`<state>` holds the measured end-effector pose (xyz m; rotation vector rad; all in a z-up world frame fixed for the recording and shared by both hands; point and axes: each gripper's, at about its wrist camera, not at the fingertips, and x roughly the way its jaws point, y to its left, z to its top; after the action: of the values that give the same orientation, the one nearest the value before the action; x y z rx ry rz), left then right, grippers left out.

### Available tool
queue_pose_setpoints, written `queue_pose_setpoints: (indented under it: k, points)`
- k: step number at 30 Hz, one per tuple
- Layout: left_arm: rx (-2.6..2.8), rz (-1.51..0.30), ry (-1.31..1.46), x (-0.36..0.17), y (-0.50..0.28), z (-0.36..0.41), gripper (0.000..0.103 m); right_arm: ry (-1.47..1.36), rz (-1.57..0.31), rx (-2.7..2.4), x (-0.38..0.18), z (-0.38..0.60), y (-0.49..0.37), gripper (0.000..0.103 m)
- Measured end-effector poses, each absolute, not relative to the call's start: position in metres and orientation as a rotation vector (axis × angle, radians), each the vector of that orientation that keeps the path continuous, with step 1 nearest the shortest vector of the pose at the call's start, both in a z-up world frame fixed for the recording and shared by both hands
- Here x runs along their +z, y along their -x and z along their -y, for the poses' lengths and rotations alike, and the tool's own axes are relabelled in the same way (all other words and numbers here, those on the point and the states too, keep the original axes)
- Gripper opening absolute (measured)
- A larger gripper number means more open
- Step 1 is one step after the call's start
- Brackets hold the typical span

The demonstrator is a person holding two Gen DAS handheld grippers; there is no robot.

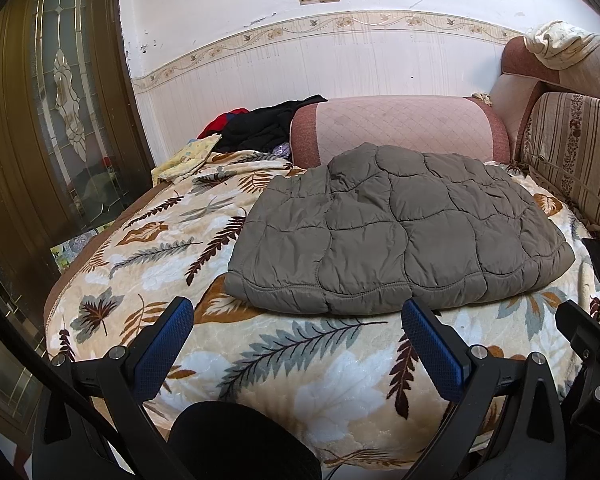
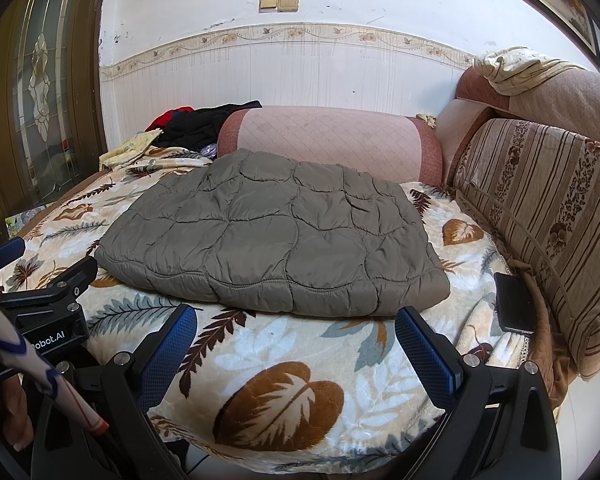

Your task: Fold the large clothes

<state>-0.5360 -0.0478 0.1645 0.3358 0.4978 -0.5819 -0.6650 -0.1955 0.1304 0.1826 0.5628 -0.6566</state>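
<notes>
Left wrist view, jacket: the quilted grey jacket [image 1: 400,232] lies folded flat on the leaf-print blanket [image 1: 300,360]; it looks puffy, light and slippery, best pinched at the stitched near hem.
Left wrist view, left hand-held gripper [image 1: 298,322]: spread wide, empty, short of the hem.
Right wrist view, jacket: the jacket [image 2: 276,240] sits mid-blanket [image 2: 280,360], before the pink bolster [image 2: 328,140].
Right wrist view, right hand-held gripper [image 2: 296,330]: wide apart, holding nothing, just short of the hem.

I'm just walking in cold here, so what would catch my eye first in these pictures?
A grey quilted jacket, folded into a puffy rectangle, lies mid-bed on the leaf-print blanket. Both open grippers, left gripper and right gripper, hover just before its near edge. Dark clothes pile by the pink bolster.
</notes>
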Motion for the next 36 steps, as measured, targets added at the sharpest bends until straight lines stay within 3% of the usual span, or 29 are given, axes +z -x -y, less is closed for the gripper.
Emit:
queue_pose_setpoints:
  k: [36]
  points:
    - [-0.596,-0.503,-0.341,0.159,0.537,0.037,0.103,-0.186,-0.563,-0.658,0.125,0.198,0.668,0.101]
